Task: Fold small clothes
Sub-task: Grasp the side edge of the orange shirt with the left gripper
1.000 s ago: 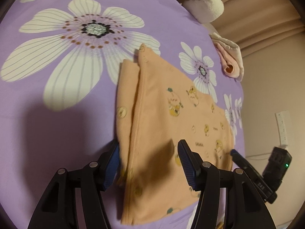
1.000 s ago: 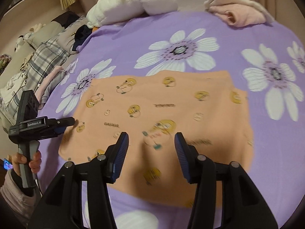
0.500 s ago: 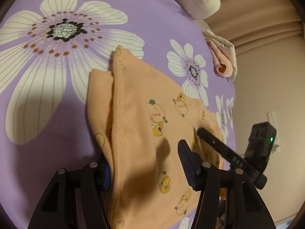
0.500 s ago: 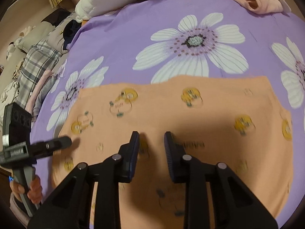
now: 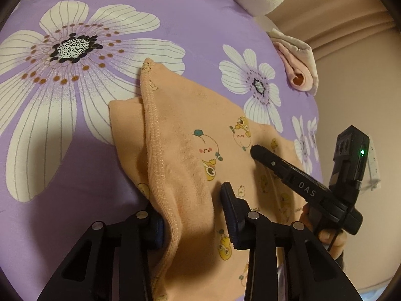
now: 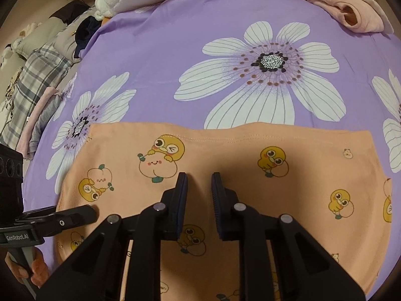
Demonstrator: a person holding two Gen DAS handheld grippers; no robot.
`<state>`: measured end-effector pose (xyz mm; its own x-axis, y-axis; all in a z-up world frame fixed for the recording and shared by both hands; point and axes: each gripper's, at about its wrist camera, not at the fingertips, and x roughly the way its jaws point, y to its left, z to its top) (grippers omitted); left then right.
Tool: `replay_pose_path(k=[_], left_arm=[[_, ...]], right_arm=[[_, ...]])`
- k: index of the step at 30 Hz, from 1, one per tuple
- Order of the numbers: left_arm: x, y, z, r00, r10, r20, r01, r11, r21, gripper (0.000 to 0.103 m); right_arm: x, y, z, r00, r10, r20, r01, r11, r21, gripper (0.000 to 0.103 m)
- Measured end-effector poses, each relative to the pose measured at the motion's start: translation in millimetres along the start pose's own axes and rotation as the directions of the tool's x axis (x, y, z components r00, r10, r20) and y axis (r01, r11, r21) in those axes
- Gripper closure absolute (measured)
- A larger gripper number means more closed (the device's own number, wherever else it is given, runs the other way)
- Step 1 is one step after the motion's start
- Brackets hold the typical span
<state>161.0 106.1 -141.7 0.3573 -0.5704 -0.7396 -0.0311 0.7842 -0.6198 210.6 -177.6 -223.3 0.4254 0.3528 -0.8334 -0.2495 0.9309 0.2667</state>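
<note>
The left gripper (image 5: 193, 215), black with blue pads, has just been closing and pinches the raised stitched edge of the small peach-orange cotton garment printed with yellow cartoon chicks (image 5: 195, 150), the cloth bunched between its jaws. The right gripper (image 6: 199, 185) has also been closing; its jaws stand narrowly apart above the flat cloth, and whether they nip any of it cannot be told. The garment lies spread on the purple bedsheet with big white flowers (image 6: 155, 50), a rolled pink cloth (image 6: 356, 15) well beyond it
</note>
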Motion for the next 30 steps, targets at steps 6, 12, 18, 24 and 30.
replay_pose_path(k=[6,12,18,24,30], left_arm=[[1.4,-0.8,0.3,1.0,0.025,-0.004,-0.025,1.0,0.003,0.07],[2.0,-0.3,0.4,1.0,0.028,-0.005,-0.028,1.0,-0.001,0.07],[2.7,-0.5,0.0,0.999,0.031,-0.005,-0.031,0.999,-0.005,0.07],[1.5,-3.6,0.9,0.999,0.051,-0.006,-0.051,0.999,-0.002,0.07],[-3.6,-11.5,-0.9,0.997,0.079,-0.001,-0.079,0.997,0.001,0.073]], right_arm=[[5.6,-0.1,1.9,1.0,-0.009,-0.017,0.009,1.0,-0.004,0.086],[-11.7,9.4,-4.7,0.999,-0.032,0.007,0.033,0.999,-0.039,0.083],[-28.1,18.2,-25.7,0.999,-0.029,0.018,0.03,0.996,-0.082,0.083],[-32.3,25.0,-44.8,0.999,-0.041,-0.007,0.04,0.993,-0.107,0.082],[-27.0,23.2,-55.8,0.999,-0.037,-0.032,0.033,0.993,-0.114,0.082]])
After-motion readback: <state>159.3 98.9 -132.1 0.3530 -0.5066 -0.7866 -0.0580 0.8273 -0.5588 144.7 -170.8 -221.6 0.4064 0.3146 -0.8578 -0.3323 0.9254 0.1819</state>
